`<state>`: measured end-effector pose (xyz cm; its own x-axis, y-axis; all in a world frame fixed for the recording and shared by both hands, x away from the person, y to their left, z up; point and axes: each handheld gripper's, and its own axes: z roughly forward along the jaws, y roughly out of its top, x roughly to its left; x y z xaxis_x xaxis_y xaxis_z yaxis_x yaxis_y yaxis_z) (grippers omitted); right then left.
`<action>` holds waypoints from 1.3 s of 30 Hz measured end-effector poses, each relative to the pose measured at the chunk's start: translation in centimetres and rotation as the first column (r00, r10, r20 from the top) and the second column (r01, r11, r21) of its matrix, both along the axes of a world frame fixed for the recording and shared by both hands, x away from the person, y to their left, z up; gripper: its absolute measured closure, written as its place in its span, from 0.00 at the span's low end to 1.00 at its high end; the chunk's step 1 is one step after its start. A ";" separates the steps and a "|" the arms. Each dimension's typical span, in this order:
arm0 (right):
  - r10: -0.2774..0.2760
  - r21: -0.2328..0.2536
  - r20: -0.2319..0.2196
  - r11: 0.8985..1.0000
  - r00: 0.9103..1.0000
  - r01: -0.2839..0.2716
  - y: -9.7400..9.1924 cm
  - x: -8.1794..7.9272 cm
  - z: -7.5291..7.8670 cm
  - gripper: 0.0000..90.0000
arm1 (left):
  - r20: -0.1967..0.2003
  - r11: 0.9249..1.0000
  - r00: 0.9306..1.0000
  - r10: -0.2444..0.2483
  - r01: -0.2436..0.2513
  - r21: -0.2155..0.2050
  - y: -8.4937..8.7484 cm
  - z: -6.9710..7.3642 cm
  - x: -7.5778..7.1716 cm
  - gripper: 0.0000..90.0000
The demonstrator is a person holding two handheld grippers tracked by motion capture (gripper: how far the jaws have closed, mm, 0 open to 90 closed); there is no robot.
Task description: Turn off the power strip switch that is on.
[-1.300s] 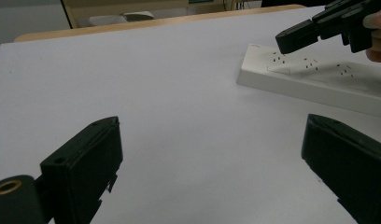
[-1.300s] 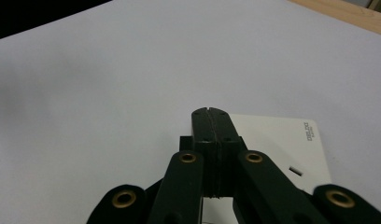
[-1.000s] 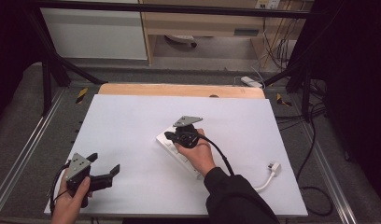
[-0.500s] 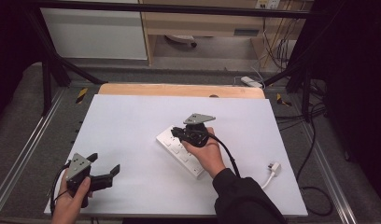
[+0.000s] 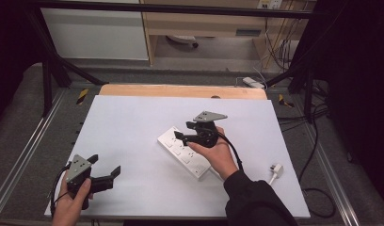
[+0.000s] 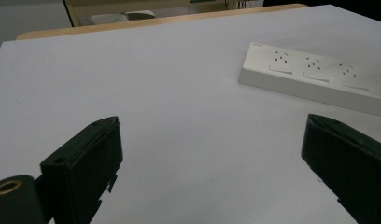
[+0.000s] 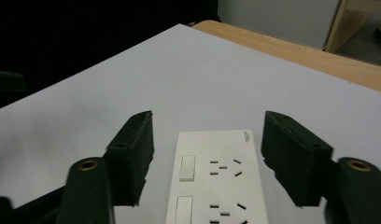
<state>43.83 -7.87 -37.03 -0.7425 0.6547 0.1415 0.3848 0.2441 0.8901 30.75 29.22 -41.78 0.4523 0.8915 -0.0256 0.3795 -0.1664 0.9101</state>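
Right claw (image 5: 180, 136) over flat power strip (image 5: 184, 151)

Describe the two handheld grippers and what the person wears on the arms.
Both the left gripper and the right gripper are black, with two blocky jaws, a grey three-cornered plate on top and a black cable trailing back. Brass-coloured eyelets show near the jaw bases. The right arm wears a dark sleeve; the left forearm is bare.

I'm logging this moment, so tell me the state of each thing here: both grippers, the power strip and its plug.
Left gripper: jaws wide open, nothing between them, low over the table.
Right gripper: jaws have just been opening, above the power strip's end, not pressing on it.
Power strip: flat on the white table, sockets up, nothing plugged in.
Plug: loose on the table.
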 end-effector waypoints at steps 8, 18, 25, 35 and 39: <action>-0.078 0.026 0.016 0.997 0.997 0.077 -1.8 -0.2 1.4 0.10 | -0.005 1.000 1.000 0.002 -0.002 -0.004 0.0 0.0 0.0 0.06; -0.120 0.060 0.053 0.991 0.991 0.117 -4.8 -0.9 3.1 0.06 | -0.006 1.000 1.000 0.003 -0.003 -0.005 0.1 -0.1 0.0 0.06; -0.143 0.075 0.085 0.988 0.986 0.137 -6.8 -1.6 4.2 0.03 | -0.005 1.000 1.000 0.006 -0.006 -0.009 0.0 -0.1 0.0 0.06; -0.194 0.095 0.144 0.979 0.970 0.181 -9.8 -3.0 4.6 0.04 | -0.006 1.000 1.000 0.008 -0.008 -0.008 0.1 -0.1 0.0 0.06; -0.207 0.098 0.153 0.976 0.966 0.193 -11.3 -3.8 4.1 0.05 | -0.004 1.000 1.000 0.011 -0.011 -0.010 0.1 -0.1 0.0 0.06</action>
